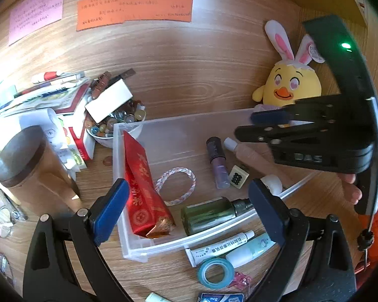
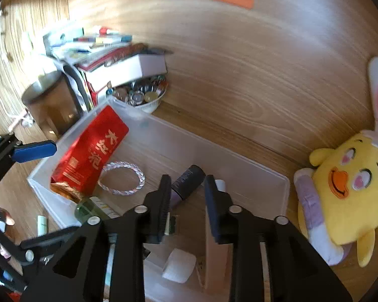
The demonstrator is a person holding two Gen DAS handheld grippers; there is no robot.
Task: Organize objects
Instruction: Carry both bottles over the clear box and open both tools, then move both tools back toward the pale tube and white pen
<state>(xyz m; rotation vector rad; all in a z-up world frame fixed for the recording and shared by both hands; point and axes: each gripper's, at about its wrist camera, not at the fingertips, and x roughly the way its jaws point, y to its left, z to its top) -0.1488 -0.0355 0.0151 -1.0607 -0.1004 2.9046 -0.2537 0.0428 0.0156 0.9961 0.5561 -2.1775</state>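
We work over a wood-grain worktop (image 1: 189, 75), where a clear plastic bin (image 1: 179, 125) takes up the middle. Behind its far right corner sits a yellow plush chick (image 1: 287, 85) with rabbit ears. Inside the bin, a red foil packet (image 1: 143, 188) leans against the left wall, a green glass bottle (image 1: 209, 214) lies along the near wall, a beige tube (image 1: 249, 153) with a white cap lies at the right, and a purple lip gloss tube (image 1: 216, 161) lies just beside it. A braided bracelet (image 1: 176, 183) lies between the packet and the gloss, and a small die-like tile (image 1: 238, 176) sits near the gloss.

Our left gripper (image 1: 189, 211) hovers over the bin's near wall with its fingers spread wide and nothing between them. Our right gripper (image 2: 187, 196) reaches into the bin, its fingers parted and gripping nothing; the beige tube (image 2: 216, 261) lies released just below its right finger.
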